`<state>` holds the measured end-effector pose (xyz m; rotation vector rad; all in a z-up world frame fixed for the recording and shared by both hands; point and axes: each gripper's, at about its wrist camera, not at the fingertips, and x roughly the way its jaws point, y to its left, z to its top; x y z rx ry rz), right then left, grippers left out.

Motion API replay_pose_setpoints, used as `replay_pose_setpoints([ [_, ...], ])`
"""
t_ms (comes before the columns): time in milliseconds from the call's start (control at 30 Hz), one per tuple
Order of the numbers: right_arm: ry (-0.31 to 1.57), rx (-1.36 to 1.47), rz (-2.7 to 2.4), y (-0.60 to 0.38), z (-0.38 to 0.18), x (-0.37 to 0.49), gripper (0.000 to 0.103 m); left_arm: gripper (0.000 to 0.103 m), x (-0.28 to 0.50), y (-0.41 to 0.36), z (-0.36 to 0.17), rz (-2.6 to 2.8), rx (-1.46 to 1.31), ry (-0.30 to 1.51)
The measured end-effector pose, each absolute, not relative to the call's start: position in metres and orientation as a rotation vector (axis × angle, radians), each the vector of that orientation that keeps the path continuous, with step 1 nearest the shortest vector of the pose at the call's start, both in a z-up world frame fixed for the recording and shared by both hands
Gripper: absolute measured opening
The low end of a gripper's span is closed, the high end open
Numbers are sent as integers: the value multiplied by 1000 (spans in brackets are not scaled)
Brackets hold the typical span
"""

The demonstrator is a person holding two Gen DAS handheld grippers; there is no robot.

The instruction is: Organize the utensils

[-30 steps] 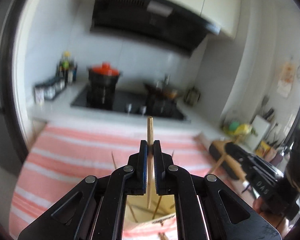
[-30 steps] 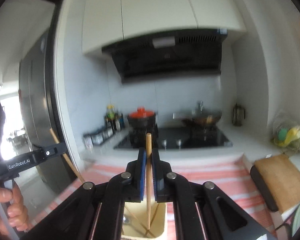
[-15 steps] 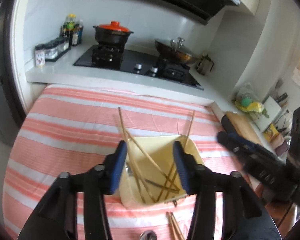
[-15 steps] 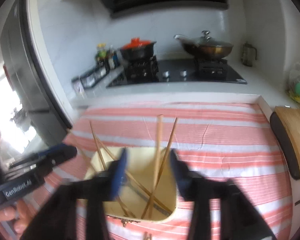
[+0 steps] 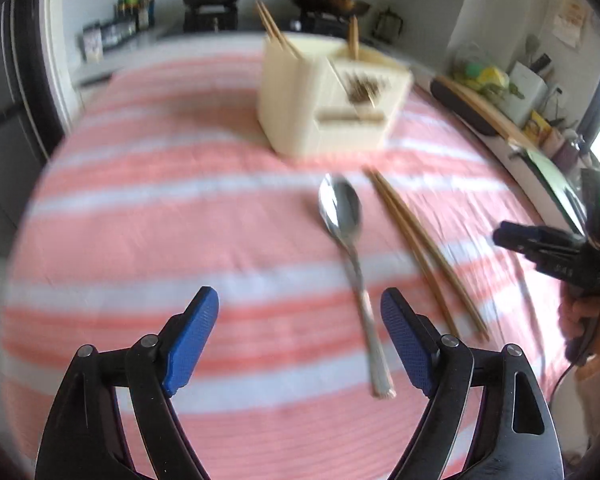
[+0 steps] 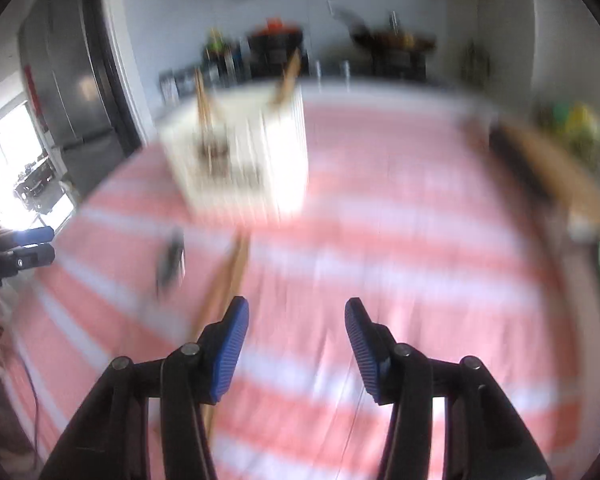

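Opening wide, your left gripper (image 5: pixel 300 336) holds nothing, the spoon (image 5: pixel 346 236) lying on the cloth (image 5: pixel 140 216) just ahead beside two chopsticks (image 5: pixel 420 248). Your right gripper (image 6: pixel 296 344) is closing, empty too. The holder (image 5: pixel 324 100) stands beyond, chopsticks inside.

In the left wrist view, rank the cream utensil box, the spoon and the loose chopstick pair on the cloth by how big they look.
1. Cream utensil box, the bulkiest, though farthest away.
2 and 3. Loose chopstick pair and spoon: similar apparent length; the pair looks slightly longer, but the spoon's handle lies nearer the camera, so I won't rank them.
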<state>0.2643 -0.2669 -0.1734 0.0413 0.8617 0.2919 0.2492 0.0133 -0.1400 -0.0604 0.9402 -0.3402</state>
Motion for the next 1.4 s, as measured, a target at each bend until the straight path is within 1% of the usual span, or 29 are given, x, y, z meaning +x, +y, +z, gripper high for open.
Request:
replay_pose_setpoints([
  [133, 888, 99, 332, -255, -190, 256, 32, 84, 243, -14, -155, -332, -61, 926],
  [200, 904, 110, 358, -244, -191, 262, 23, 84, 250, -25, -162, -295, -28, 913],
  [333, 926, 70, 360, -220, -190, 280, 18, 84, 259, -32, -172, -247, 10, 919],
  [400, 951, 45, 345, -216, -196, 293, 13, 84, 261, -35, -177, -237, 32, 927],
  [533, 997, 26, 332, -214, -206, 305, 11, 84, 263, -34, -186, -216, 64, 932],
  [733, 989, 18, 366, -209, -205, 303, 11, 84, 266, -36, -191, -208, 78, 934],
  [933, 979, 99, 388, -213, -205, 306, 11, 84, 267, -35, -192, -209, 79, 925],
  [1233, 1025, 30, 373, -198, -206, 316, 11, 86, 271, -39, -193, -190, 86, 915],
  [1300, 1047, 9, 347, -194, -208, 322, 9, 86, 275, -39, -193, -183, 87, 914],
  [1367, 1036, -28, 329, -189, -208, 325, 8, 84, 277, -39, -193, -174, 84, 912],
  [1400, 1036, -40, 319, -187, -208, 326, 7, 80, 278, -38, -193, -167, 77, 909],
])
